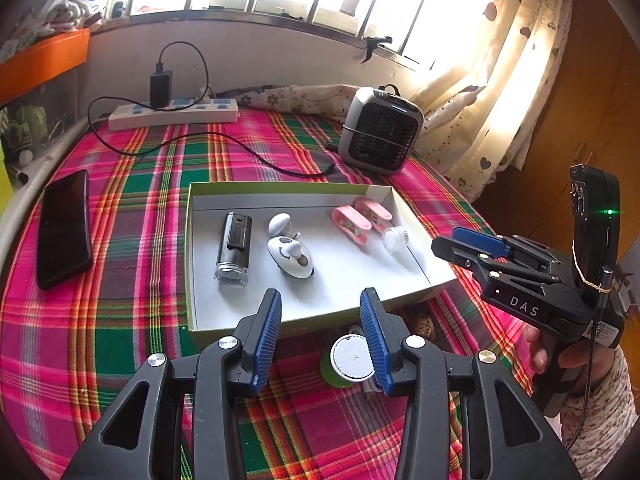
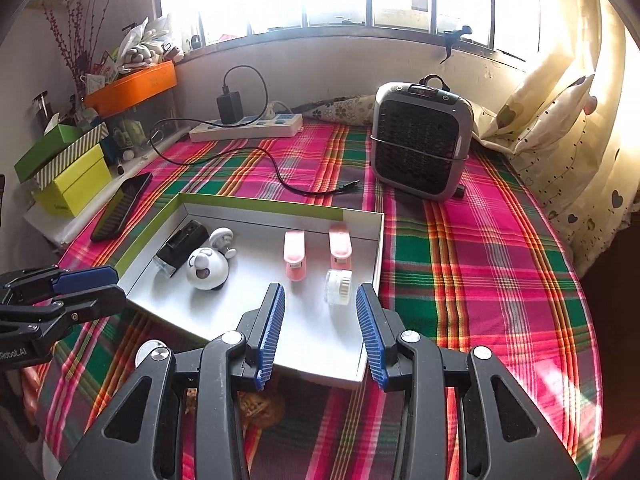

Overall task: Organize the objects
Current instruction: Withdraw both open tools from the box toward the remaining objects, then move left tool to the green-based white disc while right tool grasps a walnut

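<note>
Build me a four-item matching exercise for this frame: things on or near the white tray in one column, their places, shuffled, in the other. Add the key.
Column 1
1. black lighter-like case
2. pink clips
3. phone
4. small heater

Column 2
A. on the plaid cloth beyond the tray, near the curtain
B. in the tray, left end
C. on the cloth left of the tray
D. in the tray, right part, beside the small white jar

Pairs: 1-B, 2-D, 3-C, 4-A
</note>
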`<state>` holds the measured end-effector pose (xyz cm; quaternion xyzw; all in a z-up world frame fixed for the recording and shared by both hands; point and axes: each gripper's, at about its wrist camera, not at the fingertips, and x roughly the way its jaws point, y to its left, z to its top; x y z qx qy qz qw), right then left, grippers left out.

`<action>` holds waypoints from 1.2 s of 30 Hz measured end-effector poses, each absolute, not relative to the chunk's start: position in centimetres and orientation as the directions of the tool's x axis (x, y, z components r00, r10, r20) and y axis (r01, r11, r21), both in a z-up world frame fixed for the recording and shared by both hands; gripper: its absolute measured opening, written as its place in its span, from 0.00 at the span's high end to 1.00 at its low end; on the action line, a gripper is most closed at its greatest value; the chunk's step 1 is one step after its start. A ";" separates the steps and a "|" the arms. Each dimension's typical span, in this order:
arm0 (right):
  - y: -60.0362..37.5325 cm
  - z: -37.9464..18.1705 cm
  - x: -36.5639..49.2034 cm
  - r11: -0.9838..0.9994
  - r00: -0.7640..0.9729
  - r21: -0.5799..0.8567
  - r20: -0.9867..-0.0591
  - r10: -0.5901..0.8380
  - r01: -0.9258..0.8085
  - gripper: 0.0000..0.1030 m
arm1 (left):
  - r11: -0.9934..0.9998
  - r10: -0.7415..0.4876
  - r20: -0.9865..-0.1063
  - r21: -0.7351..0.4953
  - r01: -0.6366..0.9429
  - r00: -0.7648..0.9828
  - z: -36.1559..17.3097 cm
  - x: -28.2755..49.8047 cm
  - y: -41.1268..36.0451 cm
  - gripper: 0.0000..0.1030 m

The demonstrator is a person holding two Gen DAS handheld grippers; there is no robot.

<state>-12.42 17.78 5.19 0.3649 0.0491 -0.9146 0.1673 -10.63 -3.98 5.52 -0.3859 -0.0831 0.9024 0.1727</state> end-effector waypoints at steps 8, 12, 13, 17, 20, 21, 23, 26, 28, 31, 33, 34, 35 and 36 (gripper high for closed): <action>18.5 4.6 -10.2 -0.939 -0.679 0.042 -0.680 -0.277 0.341 0.62 | -0.923 0.384 -0.665 -0.298 -0.244 -0.641 4.8 -8.9 -4.3 0.62; 18.6 3.9 -9.4 -0.940 -0.670 0.051 -0.689 -0.278 0.338 0.62 | -0.922 0.385 -0.670 -0.311 -0.231 -0.634 4.1 -8.3 -4.5 0.62; 18.6 3.7 -9.1 -0.939 -0.668 0.051 -0.689 -0.279 0.340 0.62 | -0.921 0.388 -0.669 -0.315 -0.231 -0.634 4.0 -8.1 -4.6 0.62; 18.6 3.2 -8.1 -0.936 -0.663 0.047 -0.693 -0.283 0.349 0.62 | -0.918 0.395 -0.667 -0.317 -0.239 -0.632 3.6 -7.4 -4.7 0.62; 18.4 2.6 -7.8 -0.933 -0.652 0.061 -0.699 -0.293 0.355 0.62 | -0.917 0.396 -0.669 -0.329 -0.227 -0.629 3.1 -7.0 -5.0 0.62; 18.3 2.5 -7.7 -0.932 -0.649 0.065 -0.701 -0.297 0.356 0.61 | -0.915 0.398 -0.670 -0.333 -0.226 -0.626 2.9 -6.9 -5.1 0.62; 18.1 2.2 -7.8 -0.929 -0.639 0.080 -0.705 -0.308 0.360 0.56 | -0.917 0.394 -0.677 -0.333 -0.219 -0.622 2.6 -6.7 -5.1 0.62; 17.5 1.8 -7.7 -0.924 -0.632 0.072 -0.710 -0.311 0.374 0.56 | -0.916 0.395 -0.676 -0.337 -0.217 -0.622 2.5 -6.4 -5.2 0.62; 17.1 1.4 -7.7 -0.924 -0.628 0.064 -0.716 -0.305 0.376 0.56 | -0.914 0.399 -0.671 -0.343 -0.215 -0.625 2.4 -6.3 -5.5 0.62; 16.9 1.1 -7.8 -0.924 -0.620 0.070 -0.722 -0.307 0.376 0.56 | -0.913 0.402 -0.669 -0.347 -0.215 -0.626 2.4 -6.2 -5.6 0.62; 16.7 0.9 -8.0 -0.923 -0.611 0.072 -0.730 -0.306 0.377 0.56 | -0.913 0.401 -0.671 -0.348 -0.212 -0.624 2.3 -6.2 -5.6 0.62; 16.7 0.7 -8.0 -0.923 -0.608 0.071 -0.733 -0.305 0.377 0.56 | -0.912 0.403 -0.670 -0.351 -0.213 -0.623 2.3 -6.2 -5.6 0.62; 16.6 0.6 -8.1 -0.924 -0.607 0.067 -0.735 -0.301 0.377 0.56 | -0.910 0.407 -0.670 -0.354 -0.215 -0.621 2.3 -6.2 -5.6 0.62; 16.5 0.5 -8.2 -0.925 -0.606 0.063 -0.738 -0.296 0.375 0.56 | -0.909 0.409 -0.670 -0.355 -0.217 -0.619 2.2 -6.3 -5.5 0.62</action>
